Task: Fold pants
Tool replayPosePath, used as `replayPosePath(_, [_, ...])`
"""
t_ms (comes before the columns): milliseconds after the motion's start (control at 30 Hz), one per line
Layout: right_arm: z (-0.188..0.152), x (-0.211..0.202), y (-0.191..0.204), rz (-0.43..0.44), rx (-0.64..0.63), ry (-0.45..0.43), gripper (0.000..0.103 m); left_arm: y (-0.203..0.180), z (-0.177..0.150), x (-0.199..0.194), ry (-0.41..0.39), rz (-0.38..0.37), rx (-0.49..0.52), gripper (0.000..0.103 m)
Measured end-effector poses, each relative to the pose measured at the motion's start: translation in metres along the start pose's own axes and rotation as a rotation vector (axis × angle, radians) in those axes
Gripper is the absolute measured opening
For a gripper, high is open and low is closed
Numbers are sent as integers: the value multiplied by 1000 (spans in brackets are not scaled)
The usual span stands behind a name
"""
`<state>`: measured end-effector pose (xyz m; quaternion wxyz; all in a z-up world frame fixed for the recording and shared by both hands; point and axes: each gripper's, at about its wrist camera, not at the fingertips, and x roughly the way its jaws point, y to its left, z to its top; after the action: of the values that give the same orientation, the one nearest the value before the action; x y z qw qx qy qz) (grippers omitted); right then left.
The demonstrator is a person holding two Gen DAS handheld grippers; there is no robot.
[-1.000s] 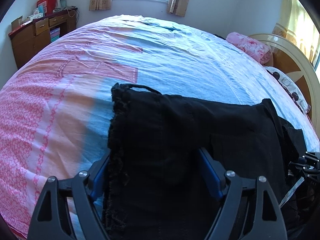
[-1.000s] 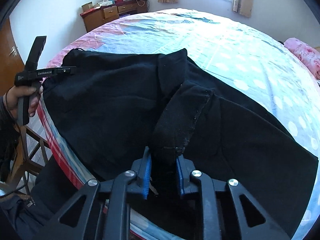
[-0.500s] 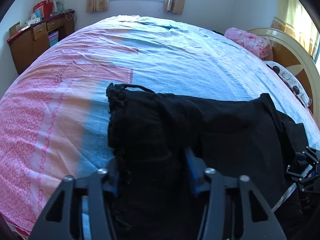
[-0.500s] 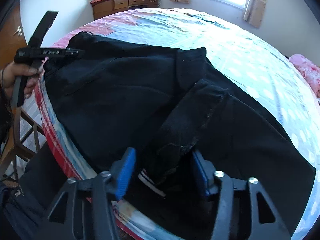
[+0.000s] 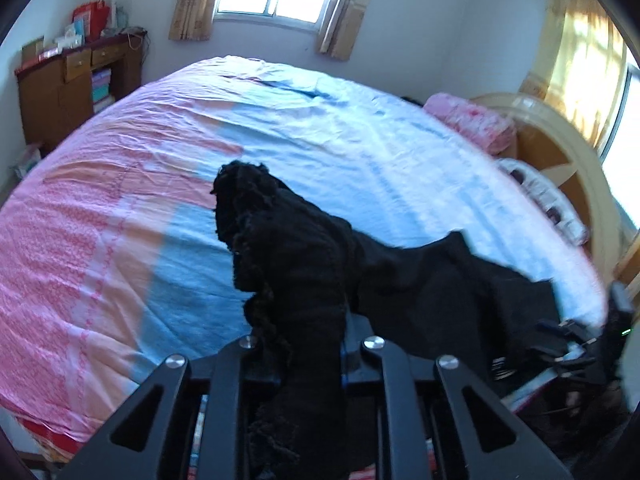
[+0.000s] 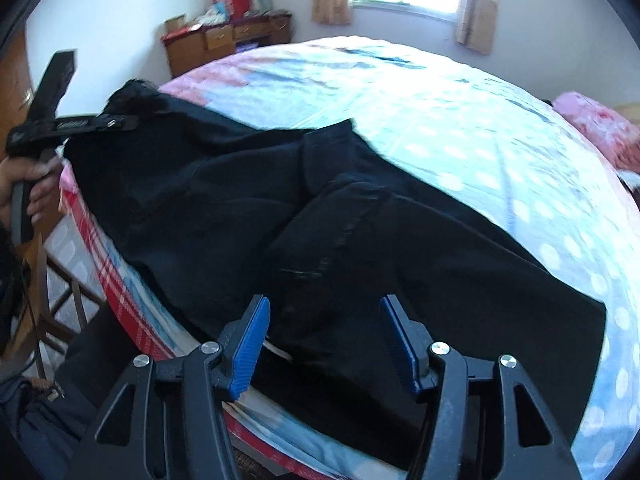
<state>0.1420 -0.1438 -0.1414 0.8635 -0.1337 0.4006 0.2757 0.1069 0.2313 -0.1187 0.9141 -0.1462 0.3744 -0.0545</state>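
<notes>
Black pants (image 6: pixel 280 208) lie across the near edge of the bed (image 6: pixel 480 120). My left gripper (image 5: pixel 308 344) is shut on a bunched end of the pants (image 5: pixel 288 256) and holds it raised above the sheet. It also shows in the right wrist view (image 6: pixel 80 124) at the far left, in a hand. My right gripper (image 6: pixel 324 344) is open, its blue pads on either side of the pants' near edge, gripping nothing. It shows in the left wrist view (image 5: pixel 576 344) at the far right.
The bed has a pink and blue sheet (image 5: pixel 120 208). A wooden dresser (image 5: pixel 76 92) stands by the far wall. A pink pillow (image 5: pixel 472 120) and a curved headboard (image 5: pixel 560 152) are at the right. A wooden chair (image 6: pixel 44 300) stands beside the bed.
My left gripper has shut on the pants and lifted the bunched end. My right gripper has opened and let go of the fold it held.
</notes>
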Motion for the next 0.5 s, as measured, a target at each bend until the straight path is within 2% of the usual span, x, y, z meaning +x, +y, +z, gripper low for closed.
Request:
replayPosePath(133, [-6,-10,-18,3,85,-32,59,-16,7,-13,-10,-68,-31,17])
replayPosePath(500, [-21,-35,-53,-14,228,-93,59,-119,32,-25,-47,-207,115,16])
